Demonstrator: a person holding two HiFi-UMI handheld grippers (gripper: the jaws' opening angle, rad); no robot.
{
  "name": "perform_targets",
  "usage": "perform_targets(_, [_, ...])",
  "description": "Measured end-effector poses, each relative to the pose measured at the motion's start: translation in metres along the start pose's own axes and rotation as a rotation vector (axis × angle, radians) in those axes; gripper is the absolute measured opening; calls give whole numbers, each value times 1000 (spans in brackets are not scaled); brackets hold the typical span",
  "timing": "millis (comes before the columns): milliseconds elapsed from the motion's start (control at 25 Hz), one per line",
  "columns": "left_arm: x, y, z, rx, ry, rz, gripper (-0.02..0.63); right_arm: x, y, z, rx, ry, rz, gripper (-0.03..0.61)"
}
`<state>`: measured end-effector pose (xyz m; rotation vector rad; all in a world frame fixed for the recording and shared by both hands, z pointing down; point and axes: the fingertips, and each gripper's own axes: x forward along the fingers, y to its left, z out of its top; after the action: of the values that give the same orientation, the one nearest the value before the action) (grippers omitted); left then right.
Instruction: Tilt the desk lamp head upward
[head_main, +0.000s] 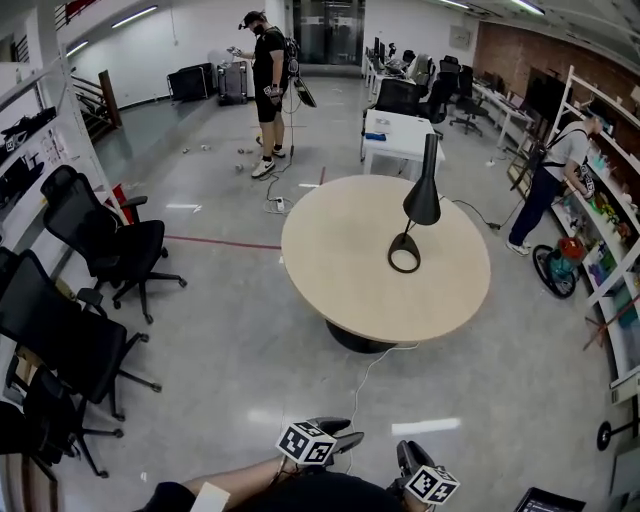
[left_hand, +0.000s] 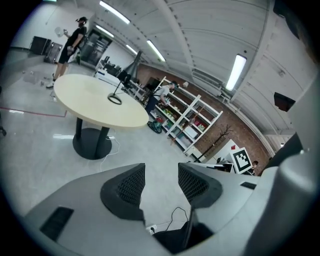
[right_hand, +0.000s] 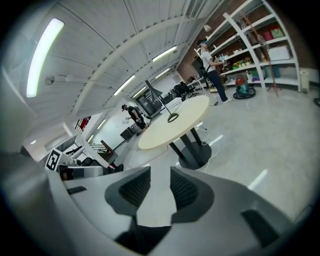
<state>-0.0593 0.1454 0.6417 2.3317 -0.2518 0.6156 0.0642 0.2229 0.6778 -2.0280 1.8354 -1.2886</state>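
Observation:
A black desk lamp (head_main: 421, 199) stands on the right half of a round beige table (head_main: 340, 250). It has a ring base (head_main: 404, 260), and its cone head hangs downward from a leaning stem. Both grippers are low at the near edge of the head view, well short of the table. My left gripper (head_main: 340, 431) and right gripper (head_main: 406, 455) are open and hold nothing. In the left gripper view, the left gripper (left_hand: 161, 172) points toward the floor, with the lamp (left_hand: 116, 98) far off. The right gripper (right_hand: 160, 175) also sees the lamp (right_hand: 172, 117) at a distance.
Black office chairs (head_main: 110, 240) crowd the left side. A white cable (head_main: 365, 385) runs across the floor from the table's pedestal. A person (head_main: 268, 70) stands far back, and another person (head_main: 555, 170) is at the shelves (head_main: 610, 230) on the right. A white desk (head_main: 400, 135) stands behind the table.

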Motion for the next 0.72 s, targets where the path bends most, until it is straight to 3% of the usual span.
perform_targets(240, [24, 39, 56, 12, 11, -26, 215, 54, 15, 42, -78, 14, 1, 126])
perform_targets(720, [55, 127, 141, 16, 16, -53, 215, 150, 24, 105, -87, -8, -36, 126])
